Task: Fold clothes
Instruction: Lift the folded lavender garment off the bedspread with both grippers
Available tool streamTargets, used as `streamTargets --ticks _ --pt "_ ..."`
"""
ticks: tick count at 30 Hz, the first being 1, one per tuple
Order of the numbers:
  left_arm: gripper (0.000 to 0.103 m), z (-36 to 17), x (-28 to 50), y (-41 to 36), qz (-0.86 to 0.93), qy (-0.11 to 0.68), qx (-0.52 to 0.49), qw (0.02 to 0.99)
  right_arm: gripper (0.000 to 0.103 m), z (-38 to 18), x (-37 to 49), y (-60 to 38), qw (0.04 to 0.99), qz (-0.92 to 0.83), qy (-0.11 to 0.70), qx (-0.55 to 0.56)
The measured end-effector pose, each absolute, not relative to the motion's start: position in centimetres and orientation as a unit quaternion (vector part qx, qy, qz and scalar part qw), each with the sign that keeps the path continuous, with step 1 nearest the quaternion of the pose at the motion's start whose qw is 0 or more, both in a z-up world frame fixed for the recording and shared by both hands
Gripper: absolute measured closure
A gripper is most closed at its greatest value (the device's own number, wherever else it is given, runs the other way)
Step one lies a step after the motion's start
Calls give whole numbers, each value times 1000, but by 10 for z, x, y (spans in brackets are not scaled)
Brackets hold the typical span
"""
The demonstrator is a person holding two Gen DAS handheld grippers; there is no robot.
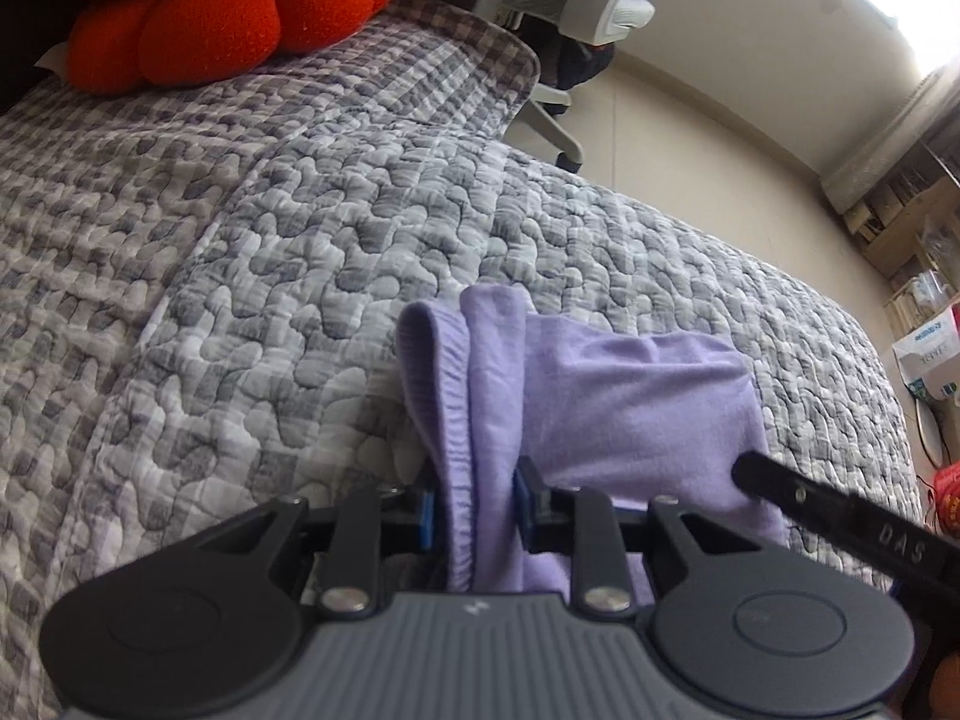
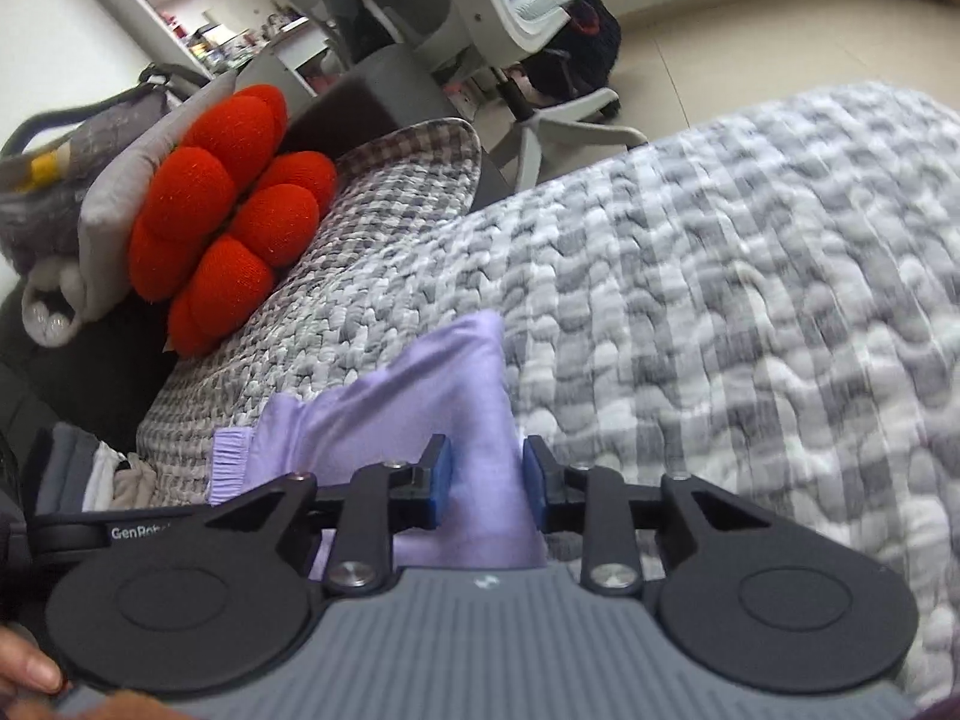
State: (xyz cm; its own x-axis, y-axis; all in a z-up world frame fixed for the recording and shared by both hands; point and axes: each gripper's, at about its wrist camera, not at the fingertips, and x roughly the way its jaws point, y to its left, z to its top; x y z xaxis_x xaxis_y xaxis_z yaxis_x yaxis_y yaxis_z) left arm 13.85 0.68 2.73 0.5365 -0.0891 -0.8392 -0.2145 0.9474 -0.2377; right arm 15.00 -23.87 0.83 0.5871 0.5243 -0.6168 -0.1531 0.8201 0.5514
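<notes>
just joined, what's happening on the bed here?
A person is folding a lilac garment over the grey quilted bedspread, one handheld gripper in each hand. The left gripper is clamped on a bunched, ribbed edge of it. The right gripper has cloth between its blue pads; whether they pinch it is unclear. A red cushion lies beyond.

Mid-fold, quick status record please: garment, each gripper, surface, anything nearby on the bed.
garment: lilac garment, bunched, lifted off the quilt
left gripper: shut on a gathered, ribbed edge of the garment
right gripper: garment between its pads; jaws shifting, grip unclear
surface: grey checked quilt on a bed
nearby: red cushion by the pillow; office chair beyond
</notes>
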Motion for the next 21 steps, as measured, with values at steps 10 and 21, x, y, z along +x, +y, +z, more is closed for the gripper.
streamTargets --ticks 10,21 --pt "72 18 134 19 62 465 -244 848 68 10 121 -243 859 196 414 230" --pt "72 17 127 14 35 441 -215 871 68 9 120 -240 865 220 403 202"
